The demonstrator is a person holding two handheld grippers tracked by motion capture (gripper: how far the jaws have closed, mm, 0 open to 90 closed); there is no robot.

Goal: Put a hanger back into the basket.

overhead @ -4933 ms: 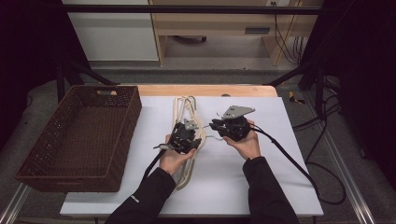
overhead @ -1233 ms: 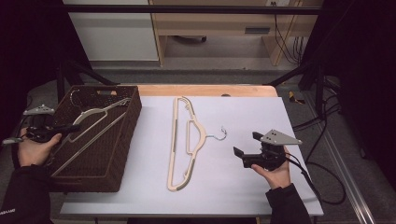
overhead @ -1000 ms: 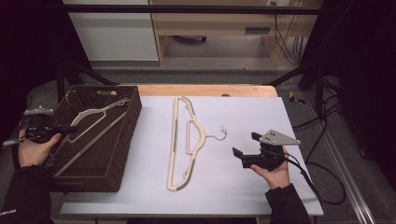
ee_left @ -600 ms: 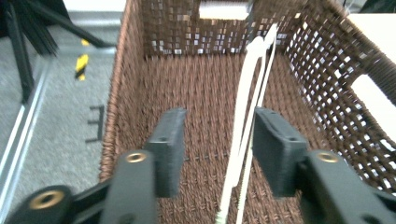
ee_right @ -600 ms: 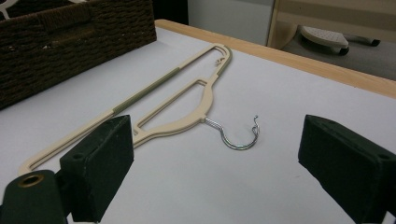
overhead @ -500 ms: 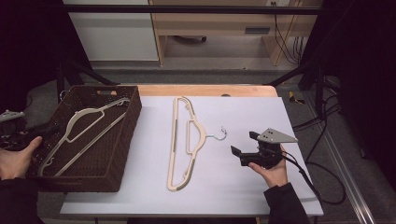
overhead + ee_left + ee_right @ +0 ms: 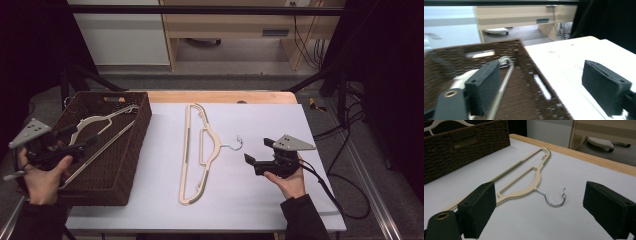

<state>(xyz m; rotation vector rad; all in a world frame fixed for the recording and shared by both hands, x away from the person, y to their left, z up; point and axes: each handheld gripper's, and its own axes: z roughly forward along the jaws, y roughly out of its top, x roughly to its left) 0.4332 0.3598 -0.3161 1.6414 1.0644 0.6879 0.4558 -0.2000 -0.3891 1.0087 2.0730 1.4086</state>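
The left gripper [image 7: 75,142], jaws just opened wide and empty, hangs over the basket [image 7: 131,155] holding a white hanger [image 7: 100,122]. At three o'clock from the beige hanger [image 7: 192,150] on the surface [image 7: 250,210], the right gripper [image 7: 255,162] gapes empty too.

Looking down the left gripper [image 7: 544,92], the two black jaws are spread wide with nothing between the pads, and they've just been opening. The brown wicker basket [image 7: 524,50] takes up everything from 9 to 12 o'clock, bit blurry. A pale hanger [image 7: 501,85] lies inside it, its bar running past the pad at 8 o'clock. From 1 to 4 o'clock there's the white table [image 7: 569,55].
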